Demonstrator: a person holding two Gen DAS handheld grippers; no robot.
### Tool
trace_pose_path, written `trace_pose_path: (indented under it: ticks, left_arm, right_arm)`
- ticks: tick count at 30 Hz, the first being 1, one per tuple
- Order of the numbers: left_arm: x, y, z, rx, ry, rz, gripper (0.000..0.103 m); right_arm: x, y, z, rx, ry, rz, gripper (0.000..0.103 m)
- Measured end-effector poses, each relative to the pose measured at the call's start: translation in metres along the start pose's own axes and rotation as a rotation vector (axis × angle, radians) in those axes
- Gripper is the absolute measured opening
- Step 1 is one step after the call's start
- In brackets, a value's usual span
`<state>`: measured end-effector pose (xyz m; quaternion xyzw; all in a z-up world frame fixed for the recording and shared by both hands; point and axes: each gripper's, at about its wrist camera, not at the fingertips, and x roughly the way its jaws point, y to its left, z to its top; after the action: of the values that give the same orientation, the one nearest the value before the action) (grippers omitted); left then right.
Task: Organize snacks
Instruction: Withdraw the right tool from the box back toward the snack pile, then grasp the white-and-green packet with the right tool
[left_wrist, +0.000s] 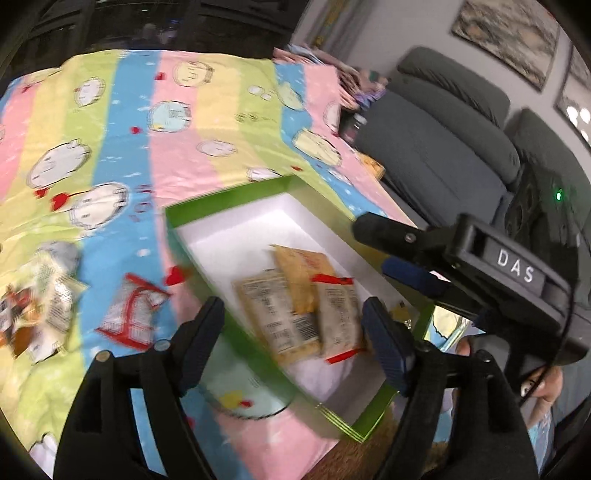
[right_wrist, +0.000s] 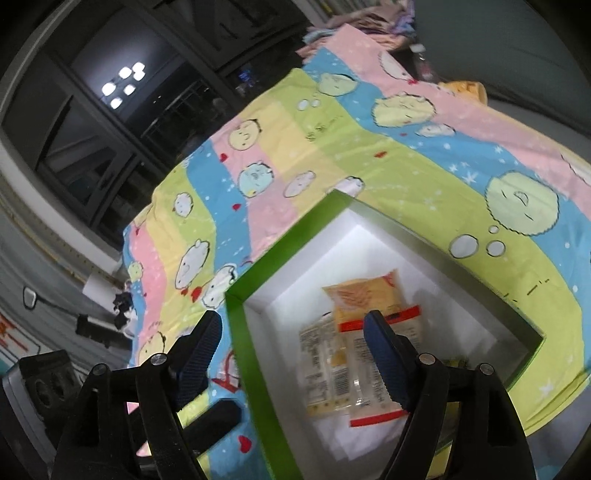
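Note:
A green box with a white inside (left_wrist: 192, 216) (right_wrist: 236, 314) sits on a striped cartoon blanket. In it lie a yellow packet (left_wrist: 304, 277) (right_wrist: 365, 295) and two clear packets, one with red ends (left_wrist: 340, 314) (right_wrist: 373, 384). A red-and-white packet (left_wrist: 129, 314) and a pile of more packets (left_wrist: 40, 310) lie on the blanket left of the box. My left gripper (left_wrist: 295, 332) is open and empty above the box's near left wall. My right gripper (right_wrist: 295, 339) is open and empty over the box; it also shows in the left wrist view (left_wrist: 399, 254), at the box's right side.
The blanket (left_wrist: 184, 129) covers a table that ends at the right, beside a dark grey sofa (left_wrist: 443, 140). Folded clothes (left_wrist: 354, 85) lie at the far edge. Dark windows (right_wrist: 110, 110) stand behind.

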<state>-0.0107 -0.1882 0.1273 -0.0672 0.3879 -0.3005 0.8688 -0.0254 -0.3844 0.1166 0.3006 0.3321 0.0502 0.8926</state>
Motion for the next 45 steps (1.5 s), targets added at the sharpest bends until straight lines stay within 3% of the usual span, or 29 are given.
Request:
trace_pose_path:
  ticks: [6,9,20,24,31,39,45]
  left_arm:
    - [-0.039,0.042,-0.006,-0.081,-0.061,0.113,0.083]
    - [-0.051,0.063,-0.013,-0.135,-0.074,0.127,0.089]
    - [-0.079,0.143,-0.042,-0.246,-0.074,0.293,0.089]
    - [-0.087,0.173,-0.053,-0.301,-0.071,0.319,0.089]
    - [-0.098,0.206,-0.064,-0.374,-0.082,0.348,0.089]
    - [-0.100,0.226,-0.069,-0.427,-0.069,0.412,0.089]
    - [-0.098,0.232,-0.071,-0.444,-0.051,0.411,0.089]
  right_arm:
    - [0.006,0.028,-0.010,-0.070,0.024,0.024,0.081]
    - [0.011,0.041,-0.016,-0.105,0.045,0.023,0.081]
    - [0.037,0.089,-0.042,-0.243,0.122,0.012,0.081]
    - [0.047,0.099,-0.049,-0.260,0.150,0.026,0.088]
    - [0.067,0.119,-0.065,-0.277,0.218,0.041,0.088]
    - [0.101,0.144,-0.078,-0.277,0.298,0.031,0.088]
    - [0.141,0.167,-0.080,-0.267,0.387,0.044,0.088]
